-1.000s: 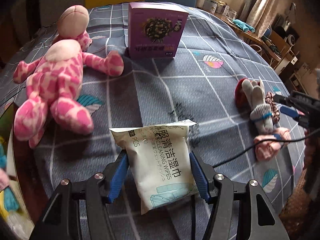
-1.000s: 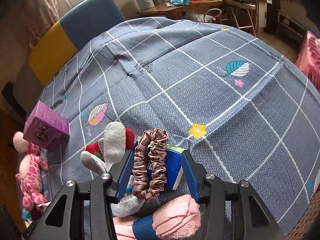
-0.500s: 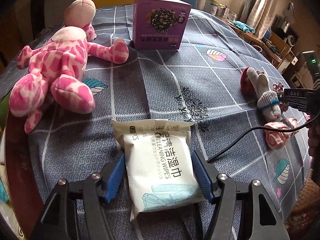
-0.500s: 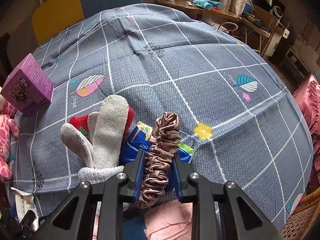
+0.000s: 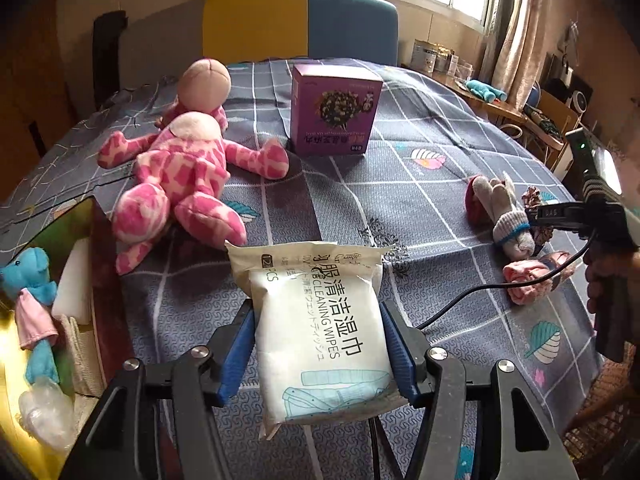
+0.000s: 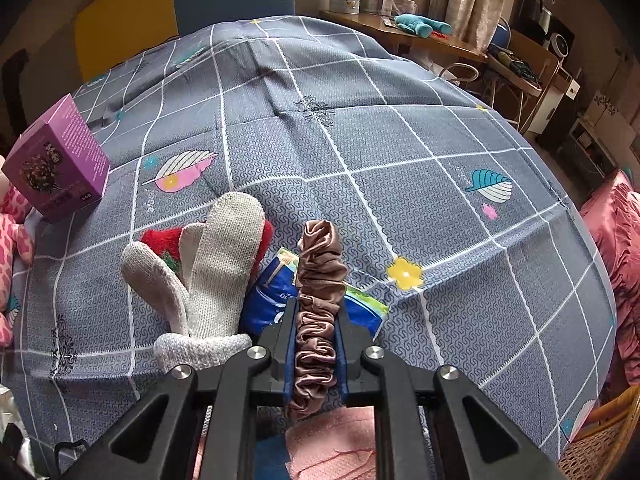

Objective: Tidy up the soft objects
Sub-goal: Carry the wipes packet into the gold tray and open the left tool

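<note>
My left gripper (image 5: 318,348) is shut on a white pack of cleaning wipes (image 5: 320,328) and holds it above the grey checked tablecloth (image 5: 400,184). My right gripper (image 6: 316,344) is shut on a brown satin scrunchie (image 6: 318,300), squeezed flat between the blue pads. Under the scrunchie lie a blue tissue pack (image 6: 272,292), white knitted gloves (image 6: 208,276) over a red cloth, and a rolled pink towel (image 6: 340,444). In the left wrist view the right gripper (image 5: 560,216) is at the far right by the gloves (image 5: 504,216) and the pink towel (image 5: 532,276).
A pink spotted plush toy (image 5: 180,172) lies at the left and a purple box (image 5: 334,114) stands behind it. At the left, off the table's edge, sits a yellow bin (image 5: 24,352) holding a blue plush (image 5: 32,288). A black cable (image 5: 480,292) crosses the cloth.
My right gripper has closed on the scrunchie, from wide open to tightly shut. My left gripper has lifted and pulled back with the wipes pack, so more of the table and the bin shows.
</note>
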{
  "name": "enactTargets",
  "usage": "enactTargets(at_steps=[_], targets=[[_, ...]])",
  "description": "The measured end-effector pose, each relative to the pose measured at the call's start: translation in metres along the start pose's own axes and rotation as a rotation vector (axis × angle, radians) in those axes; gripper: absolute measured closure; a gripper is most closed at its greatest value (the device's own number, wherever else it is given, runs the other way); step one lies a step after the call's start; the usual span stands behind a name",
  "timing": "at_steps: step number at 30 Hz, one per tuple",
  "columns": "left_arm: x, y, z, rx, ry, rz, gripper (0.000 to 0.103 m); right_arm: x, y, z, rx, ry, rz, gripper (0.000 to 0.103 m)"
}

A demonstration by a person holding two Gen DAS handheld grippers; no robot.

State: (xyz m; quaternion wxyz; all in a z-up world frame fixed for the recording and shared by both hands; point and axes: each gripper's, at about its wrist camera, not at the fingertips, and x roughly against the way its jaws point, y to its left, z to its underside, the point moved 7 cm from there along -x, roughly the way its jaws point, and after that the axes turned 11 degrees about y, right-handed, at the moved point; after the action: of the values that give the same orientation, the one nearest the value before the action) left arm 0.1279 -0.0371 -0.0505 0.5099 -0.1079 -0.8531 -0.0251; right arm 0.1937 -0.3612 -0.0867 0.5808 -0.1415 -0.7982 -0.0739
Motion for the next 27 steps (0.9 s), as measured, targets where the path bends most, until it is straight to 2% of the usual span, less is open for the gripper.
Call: enactTargets(at_steps=[7,11,19,24,27], targets=[[0.043,0.020,-0.003,0.042,-0.089,-0.019,0.042,0.001,0.000,-0.001,0.014,-0.013,0.032,0.091],[0.057,0.031,0.000,0.056,-0.125,-0.049,0.042,0.014,-0.002,-0.004,0.007,-0.075,0.039,0.091],[0.065,0.051,0.011,0.104,-0.121,-0.054,0.042,0.031,0.022,-0.006,0.099,-0.154,-0.001,0.091],[0.066,0.060,0.015,0.126,-0.117,-0.060,0.042,0.043,0.052,-0.001,0.224,-0.205,-0.032,0.091],[0.066,0.064,0.017,0.145,-0.110,-0.038,0.042,0.049,0.065,0.003,0.280,-0.228,-0.039,0.091]])
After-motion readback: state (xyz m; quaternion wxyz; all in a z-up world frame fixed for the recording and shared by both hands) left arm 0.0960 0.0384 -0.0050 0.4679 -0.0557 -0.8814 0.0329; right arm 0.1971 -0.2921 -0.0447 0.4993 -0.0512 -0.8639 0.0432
